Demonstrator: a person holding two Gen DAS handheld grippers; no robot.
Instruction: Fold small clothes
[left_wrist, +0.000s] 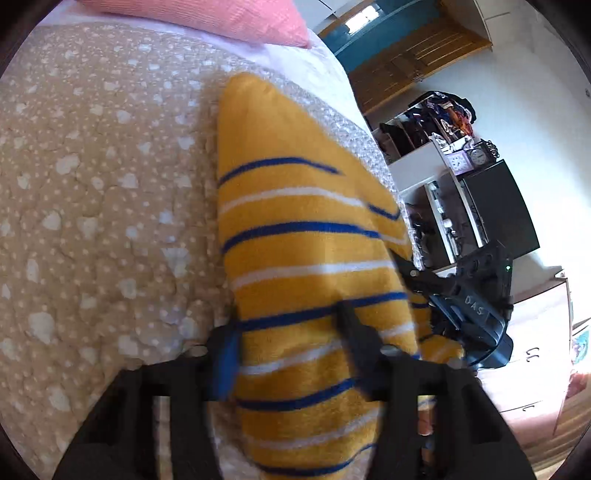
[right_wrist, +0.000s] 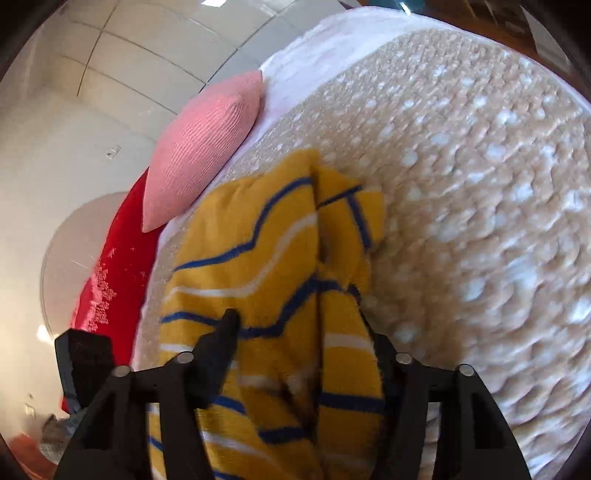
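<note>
A yellow garment (left_wrist: 295, 221) with blue and white stripes lies lengthwise on the beige spotted bedcover (left_wrist: 92, 184). My left gripper (left_wrist: 291, 339) is shut on its near end; the cloth fills the gap between the blue-padded left finger (left_wrist: 227, 354) and the right one. In the right wrist view the same garment (right_wrist: 258, 240) is bunched in folds, and my right gripper (right_wrist: 299, 332) holds a thick wad of it that touches both fingers. The right gripper (left_wrist: 410, 273) also shows in the left wrist view, at the garment's right edge near the bed's side.
A pink pillow (right_wrist: 203, 155) rests at the head of the bed, with a red cushion (right_wrist: 118, 280) below it. The bedcover (right_wrist: 480, 184) spreads wide to the right. Beyond the bed's edge stand white shelves (left_wrist: 443, 166) and a dark screen (left_wrist: 498, 210).
</note>
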